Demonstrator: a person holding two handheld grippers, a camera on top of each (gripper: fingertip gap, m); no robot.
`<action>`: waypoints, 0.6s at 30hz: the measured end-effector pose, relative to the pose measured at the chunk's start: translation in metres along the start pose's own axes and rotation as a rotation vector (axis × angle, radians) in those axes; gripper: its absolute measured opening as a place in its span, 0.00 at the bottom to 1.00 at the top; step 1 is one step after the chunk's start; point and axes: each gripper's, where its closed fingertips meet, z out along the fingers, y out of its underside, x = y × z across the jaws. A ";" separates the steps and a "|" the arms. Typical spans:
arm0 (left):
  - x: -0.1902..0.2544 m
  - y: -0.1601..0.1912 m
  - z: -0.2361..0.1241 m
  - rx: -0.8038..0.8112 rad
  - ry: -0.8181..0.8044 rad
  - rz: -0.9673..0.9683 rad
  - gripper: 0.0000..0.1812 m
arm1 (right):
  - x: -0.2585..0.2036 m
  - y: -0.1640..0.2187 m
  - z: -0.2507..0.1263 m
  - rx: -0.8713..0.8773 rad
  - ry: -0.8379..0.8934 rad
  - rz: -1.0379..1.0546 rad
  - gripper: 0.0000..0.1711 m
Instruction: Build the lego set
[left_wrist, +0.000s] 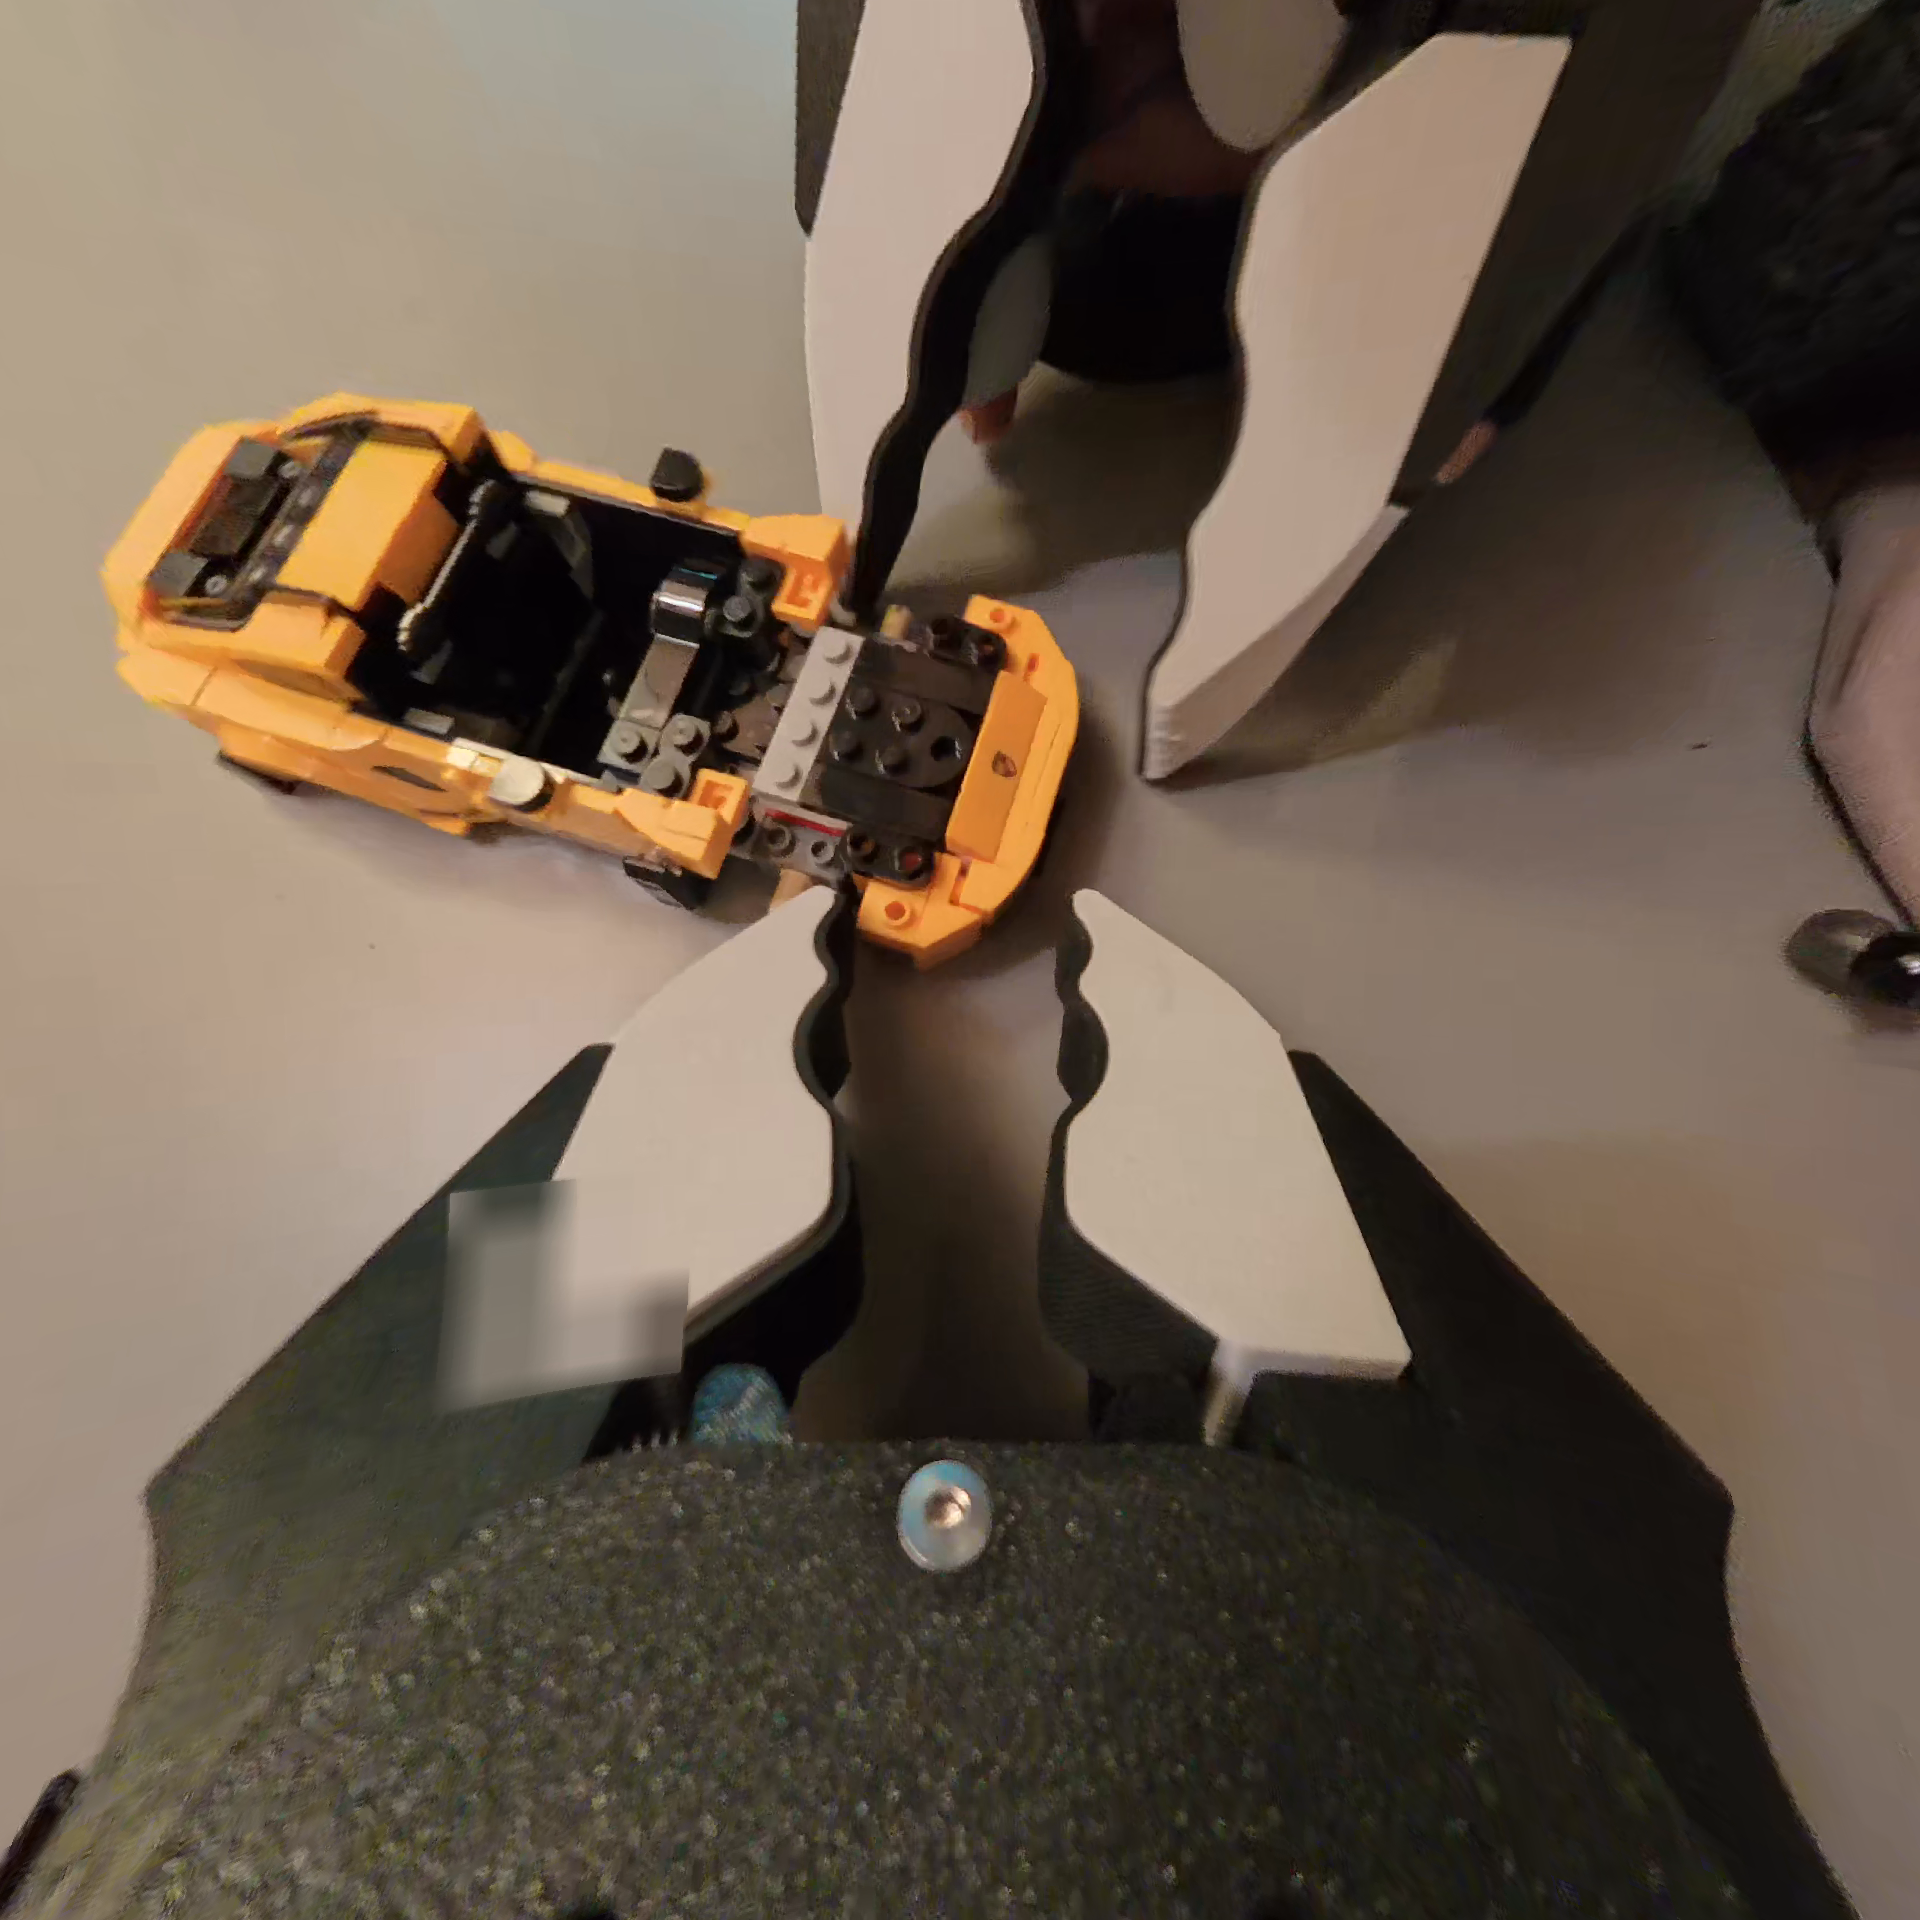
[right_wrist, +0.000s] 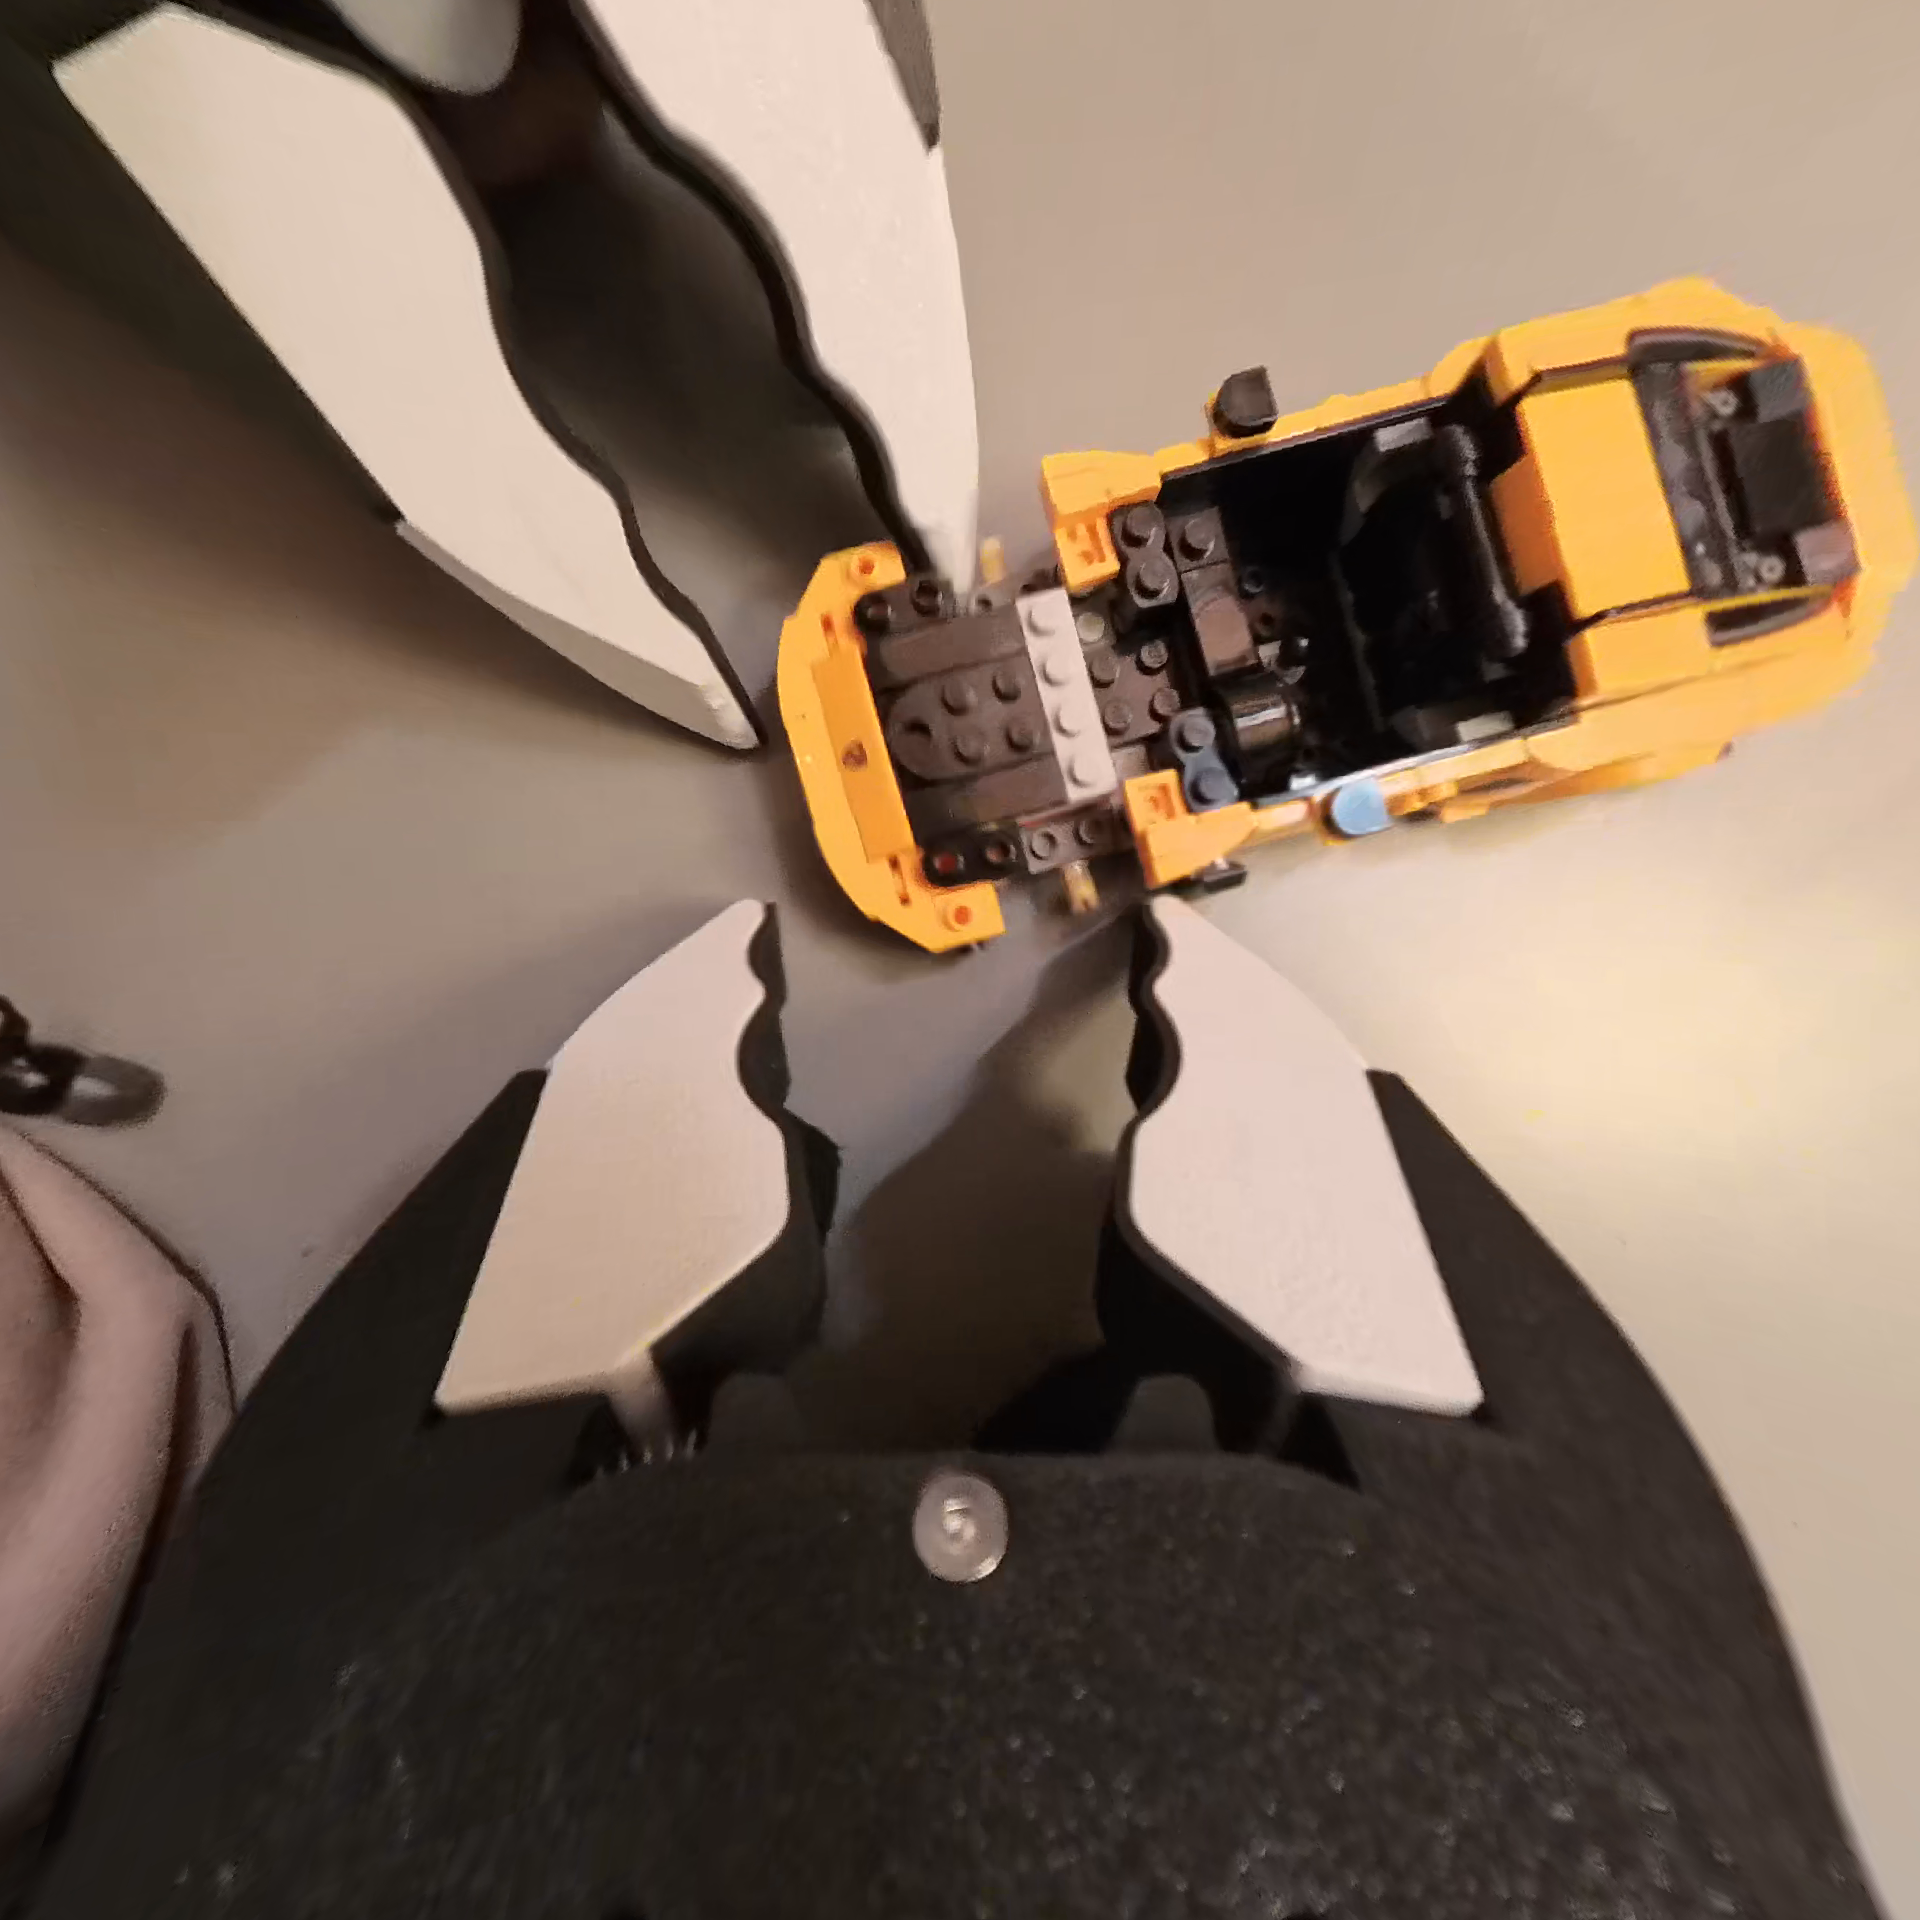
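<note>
Black foam housing fills the bottom of the left wrist view; from it the left gripper (left_wrist: 951, 925) reaches up to mid-frame, its fingers spread and holding nothing, one fingertip (left_wrist: 800, 920) touching or just beside the car's front corner. The car (left_wrist: 582, 665) lies at centre left on the grey table (left_wrist: 312, 208), nose toward the middle of the frame. Its orange sides, rear deck and front bumper are built; the cockpit is roofless and the hood area shows bare black and grey studs, so I judge the build well along, with hood and roof left. No wheels are visible, and whether any are fitted I cannot tell. From the upper middle, the right gripper (left_wrist: 997, 686) comes down opposite, spread wide, one tip at the car's far front corner. Two small dark parts (left_wrist: 1860, 961) lie at the right edge.

In the right wrist view, the right gripper (right_wrist: 956, 914) rises from the bottom, fingers apart and empty, just short of the car (right_wrist: 1299, 623), which lies at centre right with its nose pointing left. The left gripper (right_wrist: 842, 634) enters from the upper left, also spread, straddling the nose. A dark part (right_wrist: 104, 1086) sits at the left edge.
</note>
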 end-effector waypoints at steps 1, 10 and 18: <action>0.001 -0.001 0.001 0.002 0.004 -0.007 0.19 | 0.001 -0.002 0.000 0.013 0.003 0.022 0.34; -0.004 -0.002 -0.003 -0.005 -0.032 0.005 0.16 | 0.005 -0.002 0.001 0.019 -0.009 -0.018 0.28; -0.006 0.000 0.001 -0.015 0.002 -0.045 0.27 | 0.006 -0.002 0.001 0.007 -0.048 -0.079 0.27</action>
